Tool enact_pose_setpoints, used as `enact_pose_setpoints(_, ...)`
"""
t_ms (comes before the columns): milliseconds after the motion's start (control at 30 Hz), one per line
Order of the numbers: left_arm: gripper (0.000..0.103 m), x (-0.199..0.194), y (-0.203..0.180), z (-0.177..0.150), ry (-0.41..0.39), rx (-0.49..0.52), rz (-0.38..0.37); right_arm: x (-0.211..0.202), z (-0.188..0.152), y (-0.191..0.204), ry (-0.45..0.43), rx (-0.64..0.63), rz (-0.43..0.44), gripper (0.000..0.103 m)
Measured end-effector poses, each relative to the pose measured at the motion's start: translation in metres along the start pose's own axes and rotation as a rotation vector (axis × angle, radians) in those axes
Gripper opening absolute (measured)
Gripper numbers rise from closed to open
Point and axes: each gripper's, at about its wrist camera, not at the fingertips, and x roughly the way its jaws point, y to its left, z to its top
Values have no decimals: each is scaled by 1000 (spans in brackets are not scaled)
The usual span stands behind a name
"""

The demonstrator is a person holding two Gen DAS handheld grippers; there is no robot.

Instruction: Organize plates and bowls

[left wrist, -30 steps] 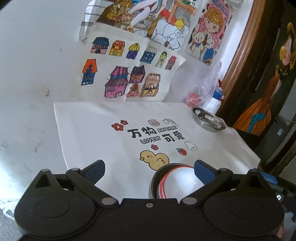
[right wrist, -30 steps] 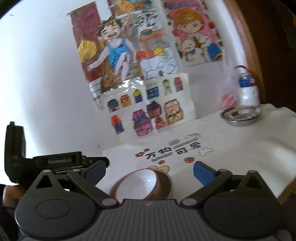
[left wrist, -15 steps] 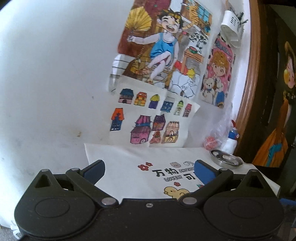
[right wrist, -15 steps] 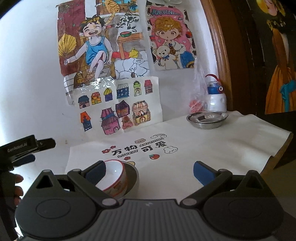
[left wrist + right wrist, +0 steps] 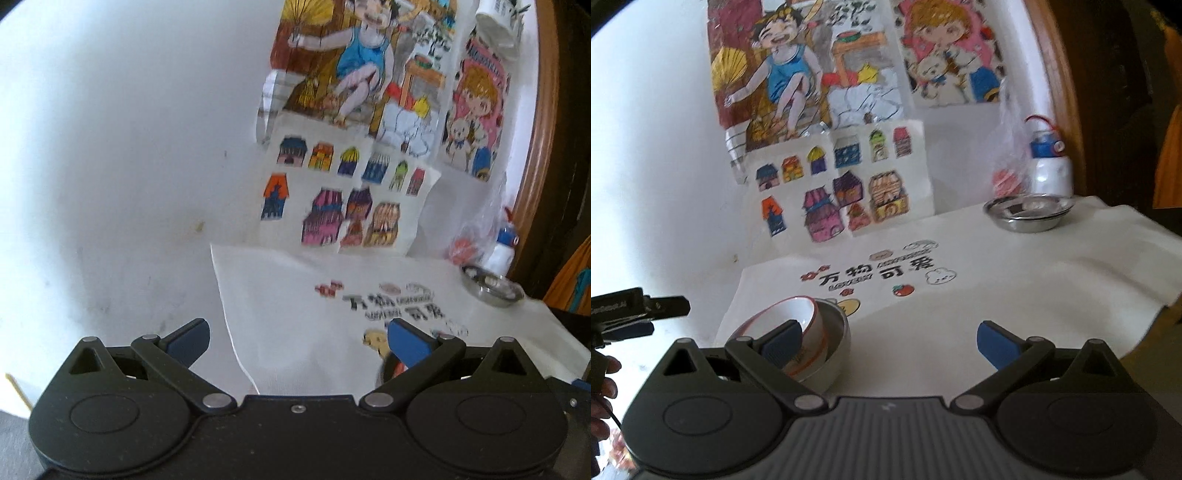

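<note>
A white bowl with a red rim [image 5: 798, 321] sits tilted inside a grey metal bowl [image 5: 836, 339] at the near left of the white printed cloth [image 5: 1015, 295]. My right gripper [image 5: 888, 341] is open and empty just right of these bowls, its left finger in front of them. A steel plate [image 5: 1028, 212] lies at the far right of the cloth; it also shows in the left wrist view [image 5: 493, 288]. My left gripper [image 5: 297, 341] is open and empty, over the cloth's left edge [image 5: 258, 314]. A sliver of the nested bowls [image 5: 389, 369] shows behind its right finger.
A white bottle with a blue cap [image 5: 1051, 164] and a clear plastic bag [image 5: 1008, 170] stand behind the steel plate. Drawings [image 5: 842, 177] hang on the white wall behind the table. The cloth drops off the table's right edge [image 5: 1167, 288]. A wooden frame [image 5: 532, 147] stands at right.
Both grippers stayed open and empty. The left gripper's view swung left and tipped down again, so the bowls slid behind its right finger. The right gripper's view shifted, bringing the bowls behind its left finger.
</note>
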Motion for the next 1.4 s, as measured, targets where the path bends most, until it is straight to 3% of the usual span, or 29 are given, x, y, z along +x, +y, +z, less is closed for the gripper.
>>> enact_pose_setpoints(200,102,-5,6,-10,112,-62,-15,17,5,-3,31,-21,31,103)
enact_pose_setpoints(433,102,-4,12,-9,163,-27,-22,25,9,13,84,-31,-91,103)
enact_pose_setpoints(700,102,38,17,-7,245,6,-284,20,13,38,139,-37,-313,103)
enact_pose_setpoints(833,102,57,17,-5,283,43,-382,17,15,52,159,-32,-361,103)
enact_pose_setpoints(1133,102,84,26,6,415,83,-425,27,17,58,205,-35,-364,103)
enact_pose_setpoints(1400,102,89,18,14,475,112,-351,35,19,41,197,-15,-282,103)
